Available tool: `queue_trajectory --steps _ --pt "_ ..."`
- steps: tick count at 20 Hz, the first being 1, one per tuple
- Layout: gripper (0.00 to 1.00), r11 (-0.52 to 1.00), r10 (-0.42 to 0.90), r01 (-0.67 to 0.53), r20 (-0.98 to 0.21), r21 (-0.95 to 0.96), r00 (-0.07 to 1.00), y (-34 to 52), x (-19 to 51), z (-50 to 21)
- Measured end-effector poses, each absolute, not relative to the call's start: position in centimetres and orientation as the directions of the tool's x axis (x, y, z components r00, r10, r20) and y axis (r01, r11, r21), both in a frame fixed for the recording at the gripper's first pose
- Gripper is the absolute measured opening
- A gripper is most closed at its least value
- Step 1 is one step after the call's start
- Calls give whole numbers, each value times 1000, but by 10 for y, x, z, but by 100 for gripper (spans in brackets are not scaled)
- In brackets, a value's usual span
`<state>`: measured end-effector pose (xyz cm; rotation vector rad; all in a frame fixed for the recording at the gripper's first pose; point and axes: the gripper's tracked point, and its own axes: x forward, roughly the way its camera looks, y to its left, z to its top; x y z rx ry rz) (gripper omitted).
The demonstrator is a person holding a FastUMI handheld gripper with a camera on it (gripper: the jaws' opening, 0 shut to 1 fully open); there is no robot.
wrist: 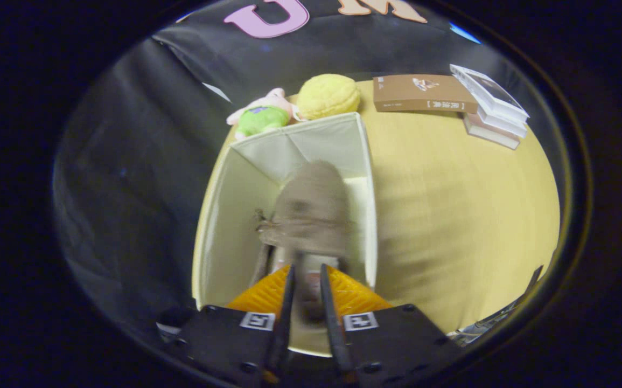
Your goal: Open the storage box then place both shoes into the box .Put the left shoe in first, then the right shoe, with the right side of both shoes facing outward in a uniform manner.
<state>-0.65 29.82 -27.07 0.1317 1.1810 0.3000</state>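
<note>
Gripper (pixel 306 288) closed to a thin gap, both fingers (pixel 287 302) pinching the back end of one taupe-brown shoe (pixel 313 210). Shoe blurry, hanging toe-first just ahead of the fingers, down inside the open storage box (pixel 224 215). Laces or a small tag poking out on the shoe's left side. Hard to tell whether the shoe touches the box floor.

Box white and made of cloth, four thin walls, top open. Shoe nearer the right wall, with more free room on its left side. Right wall edge running just beside the shoe. Far wall well beyond the toe, with bare floor between. Something pale and thin low in the box just by the left finger, too blurry to name.

One box. One shoe plainly seen. Two soft toys just behind the far wall of the box: one pink toy in a green top (pixel 262 114) and one round yellow plush (pixel 328 96), touching side by side. One brown book (pixel 421 94) lying flat farther right, and a small stack of about three pale books (pixel 494 110) just beside it.

Table (pixel 451 205) light yellow wood, smooth, with a wide bare stretch to the right of the box. Box sitting close to the table's left edge. Dark cloth wall behind and to the left.
</note>
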Motion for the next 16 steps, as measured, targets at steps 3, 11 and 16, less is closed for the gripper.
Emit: queue_trajectory --steps 3,11,16 --pt "67 928 362 -231 -851 292 381 309 -7 -253" --pt "98 951 295 -263 -735 164 610 246 11 -203" --pt "98 971 237 -190 -519 143 821 180 41 -151"
